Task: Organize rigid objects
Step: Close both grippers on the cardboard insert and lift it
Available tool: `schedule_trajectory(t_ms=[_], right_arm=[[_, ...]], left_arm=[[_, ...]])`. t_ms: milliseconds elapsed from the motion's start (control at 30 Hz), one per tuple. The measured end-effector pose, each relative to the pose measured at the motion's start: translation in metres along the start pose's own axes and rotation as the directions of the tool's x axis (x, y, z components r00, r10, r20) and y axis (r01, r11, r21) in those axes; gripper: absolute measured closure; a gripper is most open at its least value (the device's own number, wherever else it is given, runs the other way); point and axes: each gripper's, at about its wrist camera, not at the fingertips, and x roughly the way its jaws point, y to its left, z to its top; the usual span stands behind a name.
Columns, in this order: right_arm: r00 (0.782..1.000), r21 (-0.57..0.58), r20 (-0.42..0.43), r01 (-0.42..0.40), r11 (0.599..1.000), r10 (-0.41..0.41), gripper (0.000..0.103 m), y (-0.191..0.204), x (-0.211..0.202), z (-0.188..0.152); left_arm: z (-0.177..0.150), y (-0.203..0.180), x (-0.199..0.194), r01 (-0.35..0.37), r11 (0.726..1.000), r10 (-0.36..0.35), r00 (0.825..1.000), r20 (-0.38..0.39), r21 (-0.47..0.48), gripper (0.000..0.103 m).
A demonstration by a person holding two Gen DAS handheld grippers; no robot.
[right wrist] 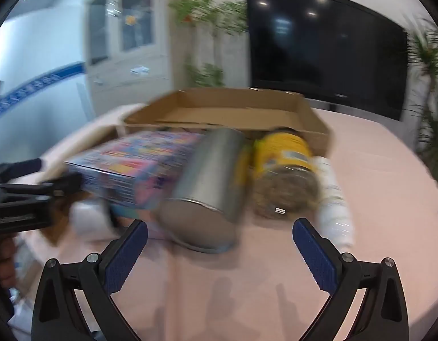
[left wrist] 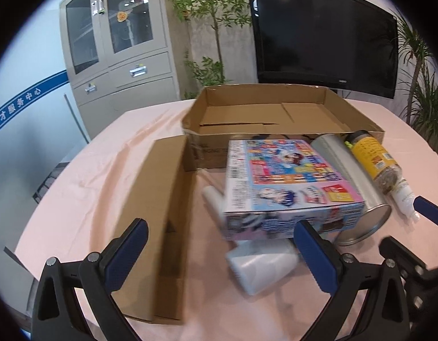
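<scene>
At lower frame, my left gripper (left wrist: 221,237) and right gripper (right wrist: 220,234) gaped wide, holding nothing. Mid-frame, the colourful box (left wrist: 287,182) touched the metal can (left wrist: 358,187).

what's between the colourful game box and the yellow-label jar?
The silver metal can, lying on its side, fills the stretch between the colourful game box and the yellow-label jar. Clearest in the left wrist view; the right wrist view agrees, though blurred.

grey cabinet (left wrist: 119,48), black television (left wrist: 324,37), potted plants (left wrist: 210,22)
</scene>
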Motion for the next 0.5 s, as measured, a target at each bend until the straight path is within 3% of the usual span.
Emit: schedule_trajectory(t_ms=[300, 367, 433, 500], right_arm=[[0.970, -0.077, -0.043, -0.241, 0.967, 0.239, 0.000, 0.068, 0.010, -0.008], [0.961, -0.095, -0.068, -0.274, 0.957, 0.268, 0.000, 0.059, 0.025, -0.010], [0.941, -0.068, -0.093, -0.331, 0.941, 0.324, 0.000, 0.066, 0.024, -0.009], [0.925, -0.068, -0.117, -0.370, 0.927, 0.360, 0.000, 0.075, 0.029, -0.008]], left_arm=[[-0.014, 0.047, 0.006, -0.107, 0.994, 0.107, 0.994, -0.027, 0.001, 0.004], [-0.017, 0.050, 0.010, -0.114, 0.993, 0.116, 0.992, -0.046, 0.026, 0.019], [-0.021, 0.055, 0.018, -0.096, 0.995, 0.099, 0.991, -0.089, 0.042, 0.046], [-0.024, 0.060, 0.018, -0.102, 0.993, 0.106, 0.991, -0.080, 0.052, 0.051]])
